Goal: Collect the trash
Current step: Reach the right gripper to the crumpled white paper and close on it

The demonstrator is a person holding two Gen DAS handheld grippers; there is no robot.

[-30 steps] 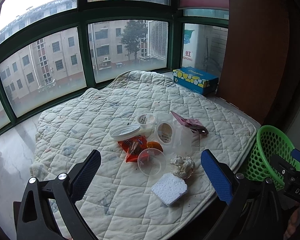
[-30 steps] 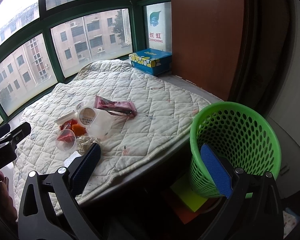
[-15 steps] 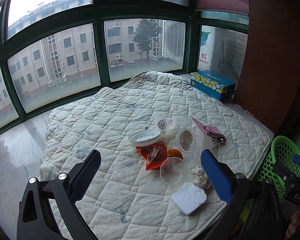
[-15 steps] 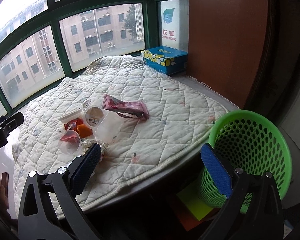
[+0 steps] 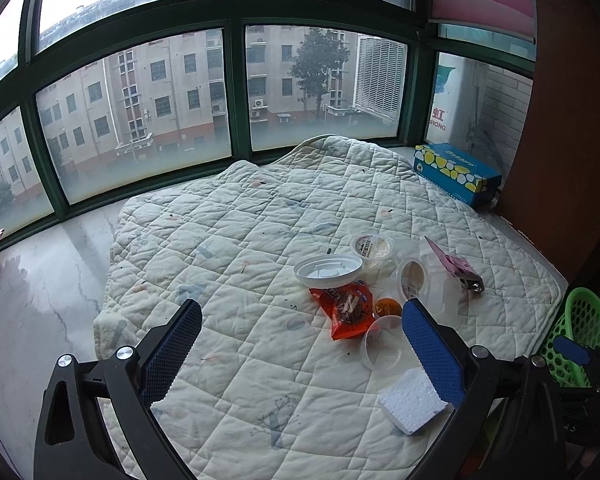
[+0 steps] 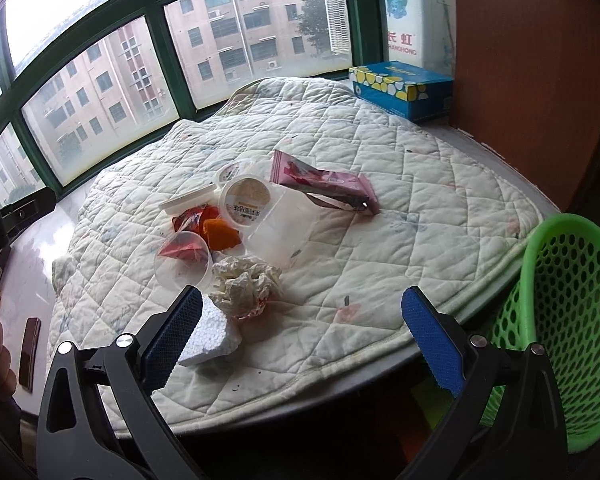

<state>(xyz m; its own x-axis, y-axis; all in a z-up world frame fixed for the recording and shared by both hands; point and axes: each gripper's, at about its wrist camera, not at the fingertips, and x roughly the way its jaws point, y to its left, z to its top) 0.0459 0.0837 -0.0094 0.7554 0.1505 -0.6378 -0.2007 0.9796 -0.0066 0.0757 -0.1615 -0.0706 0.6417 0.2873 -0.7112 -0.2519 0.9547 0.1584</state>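
Note:
A heap of trash lies on the white quilt (image 5: pixel 260 240): a red snack wrapper (image 5: pixel 346 308), a white lid (image 5: pixel 328 270), clear plastic cups (image 5: pixel 382 346), a pink wrapper (image 6: pixel 324 180), crumpled paper (image 6: pixel 246 284) and a white foam block (image 5: pixel 412 404). My left gripper (image 5: pixel 300 356) hovers open just short of the heap, with nothing between its fingers. My right gripper (image 6: pixel 300 340) is open too, over the quilt's near edge, right of the foam block (image 6: pixel 212 336). The green mesh basket (image 6: pixel 572 312) stands at the right, below the ledge.
A blue tissue box (image 5: pixel 456 172) sits at the back right by a brown panel (image 6: pixel 532 72). Green-framed windows ring the far side. A bare marble sill (image 5: pixel 40 280) lies left of the quilt. A dark flat object (image 6: pixel 30 352) rests on the sill at lower left.
Both grippers have moved in closer to the ledge. The trash heap has shifted right in the left wrist view; in the right wrist view it looms larger and the basket has slid to the right edge.

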